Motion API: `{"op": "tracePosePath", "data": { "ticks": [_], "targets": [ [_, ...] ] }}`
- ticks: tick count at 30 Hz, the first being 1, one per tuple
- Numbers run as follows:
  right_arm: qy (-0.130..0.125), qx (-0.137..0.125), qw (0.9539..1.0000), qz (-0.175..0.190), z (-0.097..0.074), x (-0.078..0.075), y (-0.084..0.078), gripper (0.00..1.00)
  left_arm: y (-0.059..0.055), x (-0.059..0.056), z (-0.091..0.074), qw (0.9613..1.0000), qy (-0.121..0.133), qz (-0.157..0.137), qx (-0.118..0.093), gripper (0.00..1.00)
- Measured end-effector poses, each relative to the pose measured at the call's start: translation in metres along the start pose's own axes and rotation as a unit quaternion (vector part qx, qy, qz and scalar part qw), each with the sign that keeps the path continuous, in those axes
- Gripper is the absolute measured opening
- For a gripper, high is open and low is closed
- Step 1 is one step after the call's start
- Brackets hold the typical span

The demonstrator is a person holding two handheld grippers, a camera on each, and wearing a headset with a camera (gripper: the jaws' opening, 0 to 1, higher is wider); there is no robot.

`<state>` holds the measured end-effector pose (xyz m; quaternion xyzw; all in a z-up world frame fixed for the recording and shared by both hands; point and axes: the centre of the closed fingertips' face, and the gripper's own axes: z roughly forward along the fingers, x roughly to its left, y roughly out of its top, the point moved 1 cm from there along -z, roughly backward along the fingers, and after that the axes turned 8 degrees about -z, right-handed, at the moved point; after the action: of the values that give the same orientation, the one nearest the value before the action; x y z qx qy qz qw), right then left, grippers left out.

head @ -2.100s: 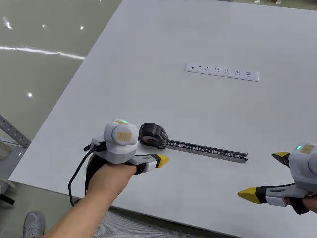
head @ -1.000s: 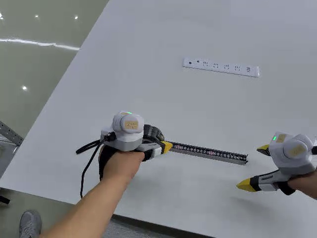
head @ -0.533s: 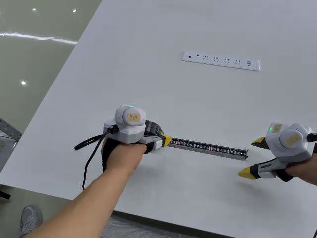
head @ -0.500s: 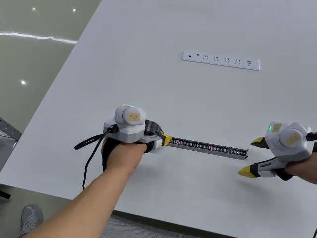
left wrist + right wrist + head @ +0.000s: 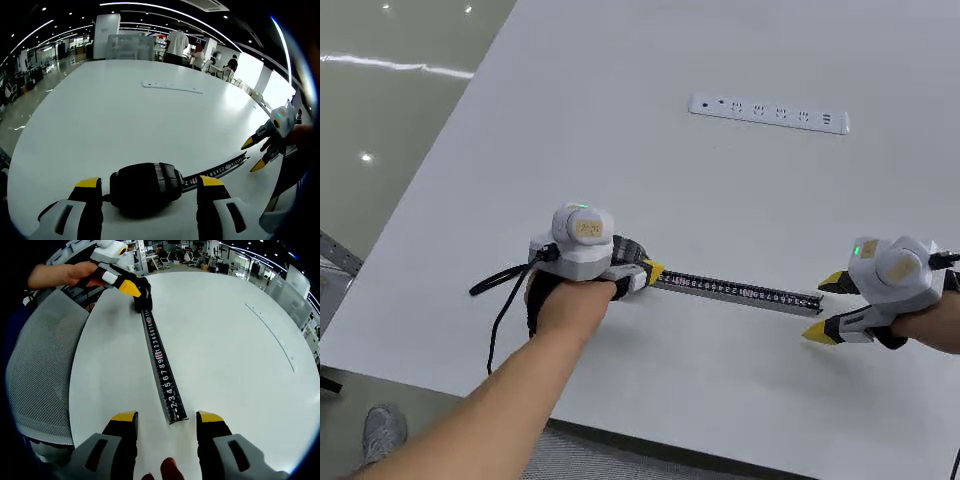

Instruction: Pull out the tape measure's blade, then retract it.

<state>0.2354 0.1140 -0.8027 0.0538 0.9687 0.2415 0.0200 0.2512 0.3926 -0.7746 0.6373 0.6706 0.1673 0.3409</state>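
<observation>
**Left claw** (image 5: pixel 150 182): My jaws stand wide, one on each side of the tape measure case (image 5: pixel 146 190) and close against its flanks. In the left gripper view a thin gap shows at each flank. I cannot tell whether the pads press on the case.

**Tape measure case:** It is black and rounded and rests on the white counter (image 5: pixel 620 150). In the head view my left claw covers most of it.

**Blade** (image 5: pixel 735 291): It is drawn out of the case and lies flat on the counter in a straight line. The blade is dark, with its pale numerals face up. In the right gripper view the numerals climb toward the case, and one figure about midway along is marked in red.

**Right claw** (image 5: pixel 167 416): It sits at the end of the blade farthest from the case. My jaws are parted and grasp nothing. The end hook (image 5: pixel 176 418) lies between the two jaws, apart from both.

**Power strip** (image 5: pixel 767 113): It is white and lies flat on the counter, well beyond the case and apart from the blade and both claws.
</observation>
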Motion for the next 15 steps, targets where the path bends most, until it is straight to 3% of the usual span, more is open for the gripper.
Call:
{"op": "tracePosePath", "data": {
  "ticks": [15],
  "targets": [
    [0.014,0.023,0.9988,-0.042,0.0062,-0.0089,-0.0072,0.29,-0.0001,0.0020,-0.0002,1.0000,0.002,-0.009,0.002,0.66]
  ]
}}
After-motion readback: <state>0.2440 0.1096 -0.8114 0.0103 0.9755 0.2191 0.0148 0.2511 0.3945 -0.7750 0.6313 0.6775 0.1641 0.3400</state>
